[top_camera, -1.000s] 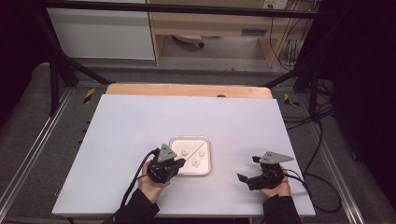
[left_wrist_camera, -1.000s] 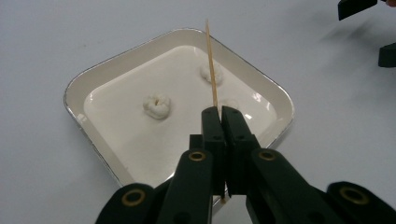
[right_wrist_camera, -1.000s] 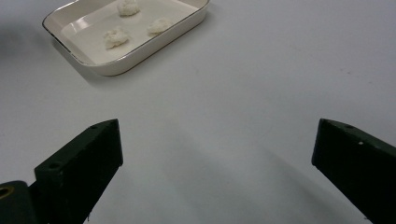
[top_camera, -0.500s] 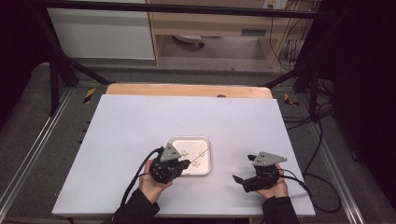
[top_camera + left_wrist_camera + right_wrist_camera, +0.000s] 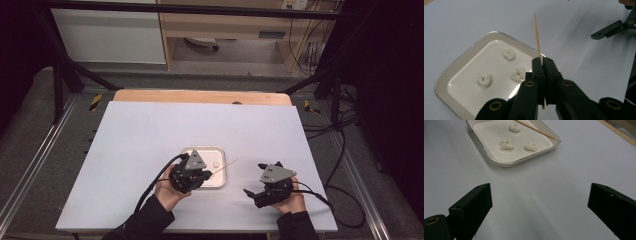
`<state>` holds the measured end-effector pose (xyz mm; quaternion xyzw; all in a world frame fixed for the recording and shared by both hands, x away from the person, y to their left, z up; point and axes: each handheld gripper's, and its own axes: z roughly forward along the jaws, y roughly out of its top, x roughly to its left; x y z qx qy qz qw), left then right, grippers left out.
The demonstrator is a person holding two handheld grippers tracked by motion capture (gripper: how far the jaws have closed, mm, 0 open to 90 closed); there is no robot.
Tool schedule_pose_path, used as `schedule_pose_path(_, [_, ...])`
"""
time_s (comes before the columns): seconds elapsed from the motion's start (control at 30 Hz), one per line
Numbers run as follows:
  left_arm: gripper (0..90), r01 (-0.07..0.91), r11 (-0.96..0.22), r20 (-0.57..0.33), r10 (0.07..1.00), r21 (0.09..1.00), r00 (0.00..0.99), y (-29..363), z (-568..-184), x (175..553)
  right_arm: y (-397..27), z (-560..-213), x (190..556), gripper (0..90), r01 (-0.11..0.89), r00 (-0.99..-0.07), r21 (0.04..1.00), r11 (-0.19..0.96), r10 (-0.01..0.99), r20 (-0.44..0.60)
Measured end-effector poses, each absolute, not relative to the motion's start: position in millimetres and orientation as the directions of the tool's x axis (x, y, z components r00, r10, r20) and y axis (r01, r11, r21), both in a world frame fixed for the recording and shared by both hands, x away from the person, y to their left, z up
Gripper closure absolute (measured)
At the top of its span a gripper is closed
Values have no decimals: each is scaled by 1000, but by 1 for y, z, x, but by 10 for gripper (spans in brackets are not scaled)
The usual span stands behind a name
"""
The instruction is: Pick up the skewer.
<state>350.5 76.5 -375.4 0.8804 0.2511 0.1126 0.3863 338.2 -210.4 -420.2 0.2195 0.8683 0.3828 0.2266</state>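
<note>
My left gripper (image 5: 204, 176) hovers over the near edge of a small white tray (image 5: 222, 151), shut on a thin wooden skewer (image 5: 537, 42) whose pointed end juts out past the tray's right rim (image 5: 231, 163). In the tray (image 5: 454, 72) lie three small white doughy lumps (image 5: 509, 54) (image 5: 484, 79) (image 5: 518, 74), untouched. To the right of the tray is my right gripper (image 5: 256, 186), open with nothing between its jaws (image 5: 540, 191), which have just been closing slightly. It faces the tray (image 5: 496, 160), the lumps (image 5: 506, 144) and the skewer (image 5: 536, 130).
A white sheet (image 5: 150, 135) covers the table, with a wooden strip (image 5: 200, 96) along its far edge. Metal rails and cables run along both sides. One jaw of the right gripper (image 5: 609, 30) appears at the upper right of the left gripper view.
The left gripper has shifted right over the tray with the skewer raised. The right gripper has moved left toward the tray.
</note>
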Motion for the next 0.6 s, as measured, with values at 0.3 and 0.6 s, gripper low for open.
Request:
schedule_pose_path(0.3, [889,319,-633,10,459,705,888,58,-378,354,-202,-419,335,158,115,-809,697,708,474,-348])
schedule_pose_path(0.6, [889,303,-672,-1,411,675,912,39,-383,354,-198,-418,334,305,27,-821,647,762,386,-421])
